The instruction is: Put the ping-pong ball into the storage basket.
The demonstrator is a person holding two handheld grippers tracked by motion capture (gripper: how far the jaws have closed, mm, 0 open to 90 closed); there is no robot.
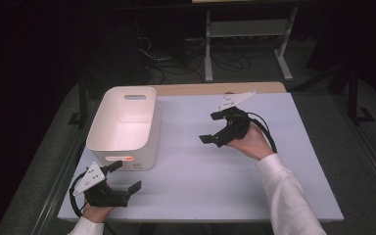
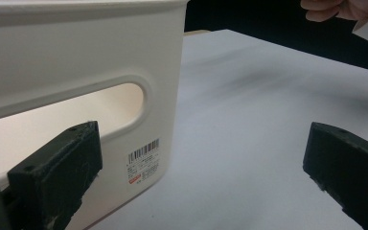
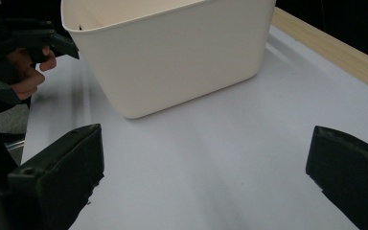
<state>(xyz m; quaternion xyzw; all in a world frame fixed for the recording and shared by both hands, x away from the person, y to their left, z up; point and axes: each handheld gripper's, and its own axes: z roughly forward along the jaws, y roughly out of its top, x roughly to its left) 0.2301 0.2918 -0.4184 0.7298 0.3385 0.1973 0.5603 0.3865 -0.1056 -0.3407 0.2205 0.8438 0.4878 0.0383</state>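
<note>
Jaws of the left gripper (image 1: 122, 175) are spread wide and nothing is held between them; it is carried just in front of the near short wall of the white bin (image 1: 108, 113), beside the oval handle cut-out (image 2: 76, 108) and the barcode label (image 2: 143, 165) stuck low on that wall. From the left gripper view, one jaw is seen close to the wall, though contact cannot be confirmed. The right gripper (image 1: 213, 127) is likewise released, its jaws parted with nothing between them, and is held above the table (image 1: 215, 196) well apart from the bin's long side, pointing toward it. In the right gripper view the bin's plain side wall (image 3: 172, 52) is faced across bare tabletop, and the other hand (image 3: 26, 74) with its gripper is seen past the bin's near corner.

The bin stands upright toward the left side of the table, its open top up; what is seen of its inside looks empty, although part of the floor is hidden by the near wall. No grasp has been made yet. The work is judged to be at its start: the bin is being approached from two sides, and closing in, gripping a rim or handle and moving the bin are all left to be done.
</note>
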